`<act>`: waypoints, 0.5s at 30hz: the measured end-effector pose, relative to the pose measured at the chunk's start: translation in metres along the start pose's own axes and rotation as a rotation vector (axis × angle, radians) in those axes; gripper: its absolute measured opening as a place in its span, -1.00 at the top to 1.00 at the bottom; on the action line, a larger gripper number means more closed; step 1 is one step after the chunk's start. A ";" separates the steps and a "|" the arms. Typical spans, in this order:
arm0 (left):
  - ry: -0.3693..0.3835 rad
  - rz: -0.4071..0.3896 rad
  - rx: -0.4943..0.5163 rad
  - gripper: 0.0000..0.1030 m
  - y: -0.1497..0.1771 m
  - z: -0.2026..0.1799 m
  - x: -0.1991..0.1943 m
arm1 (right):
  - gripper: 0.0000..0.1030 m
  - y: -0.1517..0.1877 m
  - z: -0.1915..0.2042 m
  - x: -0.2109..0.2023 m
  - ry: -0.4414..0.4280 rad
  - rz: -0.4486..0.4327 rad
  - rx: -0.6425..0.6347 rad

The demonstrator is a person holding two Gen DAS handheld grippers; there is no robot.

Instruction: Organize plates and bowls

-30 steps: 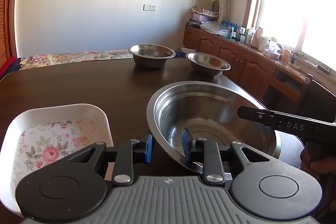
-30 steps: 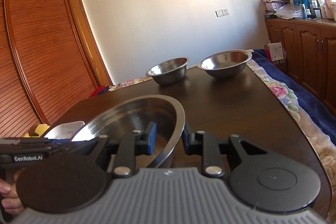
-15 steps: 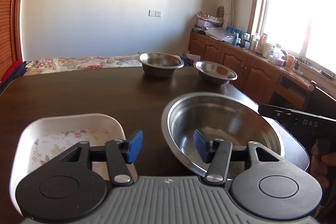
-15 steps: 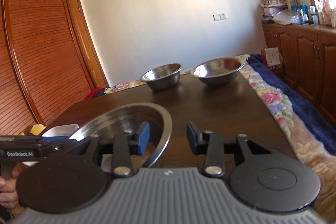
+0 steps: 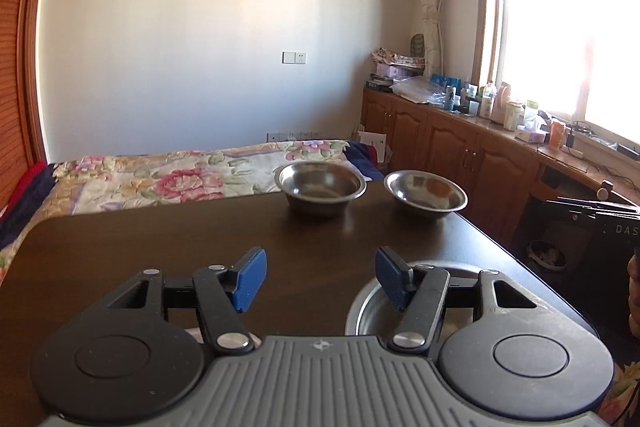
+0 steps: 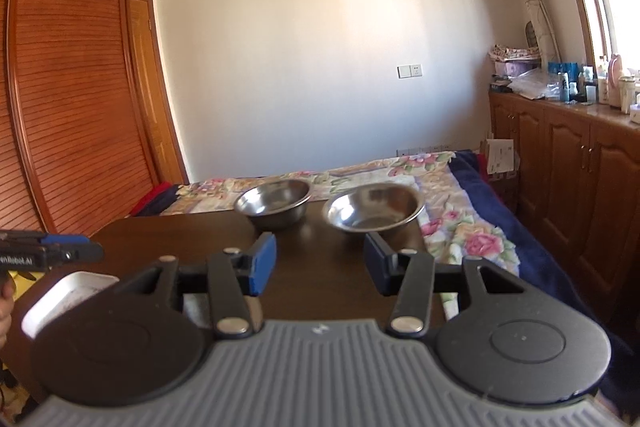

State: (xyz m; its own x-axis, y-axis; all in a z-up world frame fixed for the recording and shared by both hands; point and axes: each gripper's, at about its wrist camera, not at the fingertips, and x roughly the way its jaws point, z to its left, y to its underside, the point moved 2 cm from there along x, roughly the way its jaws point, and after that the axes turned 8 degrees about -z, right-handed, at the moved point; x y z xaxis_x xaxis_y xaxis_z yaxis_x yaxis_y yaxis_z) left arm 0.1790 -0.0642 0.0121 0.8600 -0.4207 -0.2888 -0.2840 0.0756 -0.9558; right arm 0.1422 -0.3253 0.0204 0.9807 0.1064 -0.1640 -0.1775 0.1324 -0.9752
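Observation:
My left gripper [image 5: 320, 277] hangs above the dark table [image 5: 160, 251], its jaws opening with nothing between them. Below its right finger shows part of the large steel basin [image 5: 370, 307], resting on the table. My right gripper [image 6: 320, 263] is also opening and empty. Two smaller steel bowls stand side by side at the table's far end: a deeper one [image 5: 320, 187] [image 6: 274, 203] and a shallower one [image 5: 425, 193] [image 6: 374, 209]. A white rectangular dish [image 6: 68, 295] lies at the near left in the right wrist view. Each view catches the other gripper at its edge.
A bed with a floral quilt [image 5: 180, 175] lies beyond the table's far edge. Wooden cabinets [image 5: 460, 151] topped with bottles line the right wall under the window. A slatted wooden wardrobe [image 6: 72, 107] stands at the left.
Both grippers let go of the large basin's rim, opened wider, and rose and drew back from it. The basin stays on the table and has slid low in view.

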 end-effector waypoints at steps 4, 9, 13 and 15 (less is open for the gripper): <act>0.003 0.004 0.019 -0.23 -0.008 0.001 0.015 | 0.02 -0.004 -0.004 0.012 0.002 0.013 -0.033; 0.021 0.022 0.025 -0.23 -0.016 0.000 0.035 | -0.01 -0.012 -0.007 0.026 -0.004 0.010 -0.075; 0.032 0.035 0.035 -0.23 -0.022 -0.005 0.053 | -0.01 -0.017 -0.010 0.045 -0.011 0.018 -0.108; 0.043 0.041 0.037 -0.23 -0.024 -0.009 0.063 | -0.01 -0.017 -0.013 0.054 -0.009 0.025 -0.116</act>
State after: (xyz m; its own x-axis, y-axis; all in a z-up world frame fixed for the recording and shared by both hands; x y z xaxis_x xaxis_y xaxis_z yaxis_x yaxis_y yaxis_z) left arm 0.2360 -0.1008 0.0177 0.8285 -0.4554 -0.3259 -0.3018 0.1270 -0.9449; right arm 0.1996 -0.3340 0.0258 0.9753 0.1172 -0.1872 -0.1902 0.0148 -0.9816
